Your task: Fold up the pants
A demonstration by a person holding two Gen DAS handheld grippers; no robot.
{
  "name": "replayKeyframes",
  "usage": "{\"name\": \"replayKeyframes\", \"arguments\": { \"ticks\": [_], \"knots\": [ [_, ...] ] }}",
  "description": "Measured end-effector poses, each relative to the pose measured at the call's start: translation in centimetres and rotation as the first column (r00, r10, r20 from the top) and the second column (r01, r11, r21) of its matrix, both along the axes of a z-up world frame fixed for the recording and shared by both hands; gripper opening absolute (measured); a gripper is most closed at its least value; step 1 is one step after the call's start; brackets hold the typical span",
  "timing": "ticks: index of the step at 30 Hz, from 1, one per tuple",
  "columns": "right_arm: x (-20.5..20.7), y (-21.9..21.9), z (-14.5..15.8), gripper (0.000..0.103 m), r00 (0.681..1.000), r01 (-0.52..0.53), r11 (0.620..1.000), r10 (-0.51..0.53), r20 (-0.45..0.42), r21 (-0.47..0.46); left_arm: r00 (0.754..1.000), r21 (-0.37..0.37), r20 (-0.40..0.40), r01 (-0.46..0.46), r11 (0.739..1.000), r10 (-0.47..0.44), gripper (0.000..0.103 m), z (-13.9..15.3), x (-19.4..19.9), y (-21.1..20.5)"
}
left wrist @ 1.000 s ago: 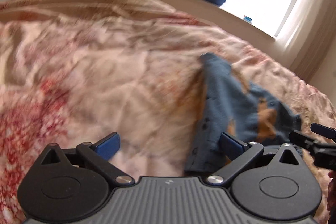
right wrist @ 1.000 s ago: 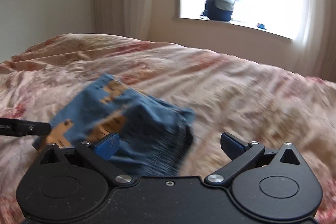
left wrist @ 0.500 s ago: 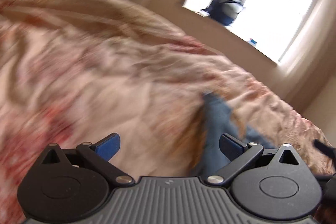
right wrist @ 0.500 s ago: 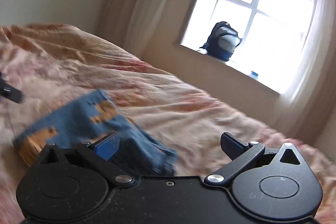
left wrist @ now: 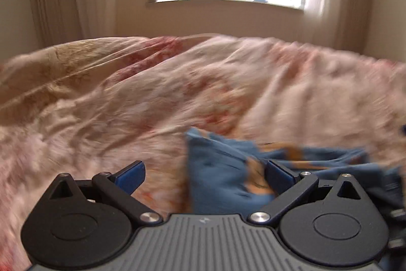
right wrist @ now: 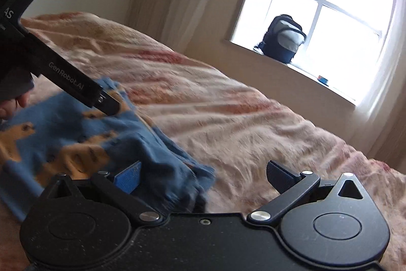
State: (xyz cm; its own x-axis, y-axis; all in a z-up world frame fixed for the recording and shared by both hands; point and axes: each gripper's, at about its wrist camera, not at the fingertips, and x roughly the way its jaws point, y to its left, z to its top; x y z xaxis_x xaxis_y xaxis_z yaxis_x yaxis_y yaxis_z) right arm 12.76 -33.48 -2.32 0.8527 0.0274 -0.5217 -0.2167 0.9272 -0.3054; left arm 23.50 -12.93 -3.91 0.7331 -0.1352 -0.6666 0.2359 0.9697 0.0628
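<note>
The blue pants (left wrist: 223, 174) with orange patches lay bunched on the bed (left wrist: 127, 103), over its pink floral cover, low and right of centre in the left wrist view. The left tool (left wrist: 204, 173) had its fingers spread wide with nothing between them, its right finger in front of the cloth. The right tool (right wrist: 204, 175) was likewise spread and empty beside the pants' near edge, while a backpack (right wrist: 284, 38) sat on the windowsill (right wrist: 291, 67).
</note>
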Motion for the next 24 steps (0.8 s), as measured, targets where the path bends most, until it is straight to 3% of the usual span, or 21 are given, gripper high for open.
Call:
{"name": "replayKeyframes", "arguments": {
  "ticks": [5,7,10,13,16,19,21,24],
  "knots": [
    [-0.1,-2.2,-0.5,0.102,0.999,0.013,0.993,-0.007,-0.049,0.12,1.0,-0.087,0.002,0.013,0.996,-0.013,0.103,-1.2,0.7,2.0],
    [-0.8,-2.1,0.7,0.102,0.998,0.043,0.988,-0.037,-0.042,0.146,1.0,-0.109,0.005,-0.007,0.994,0.008,0.103,-0.4,0.1,2.5],
    [-2.7,-1.5,2.7,0.102,1.0,0.008,0.978,-0.005,-0.018,0.209,0.999,-0.203,0.016,-0.027,0.979,0.03,0.103,1.7,-2.2,3.5],
    [-4.7,-0.3,3.5,0.102,0.999,-0.025,0.966,0.03,-0.017,0.259,0.999,-0.293,0.002,0.039,0.955,-0.04,0.103,2.9,-5.7,4.2],
    [-5.9,1.0,1.9,0.102,0.997,-0.028,0.974,0.045,-0.07,0.225,0.998,-0.273,-0.003,0.064,0.96,-0.067,0.103,1.7,-8.9,3.9],
    [-6.6,1.3,-0.9,0.102,0.987,0.036,0.985,-0.009,-0.161,0.169,0.997,-0.164,-0.05,0.052,0.985,-0.061,0.103,-1.5,-10.2,3.1],
    [-6.8,0.3,-1.3,0.102,0.982,0.074,0.97,-0.03,-0.185,0.232,0.999,-0.197,-0.009,0.044,0.979,-0.046,0.103,-1.8,-11.1,3.8],
    [-7.3,-0.5,0.2,0.102,0.984,0.092,0.962,-0.048,-0.172,0.256,0.998,-0.219,-0.054,0.026,0.975,-0.039,0.103,-0.8,-11.1,4.7]
  ]
}}
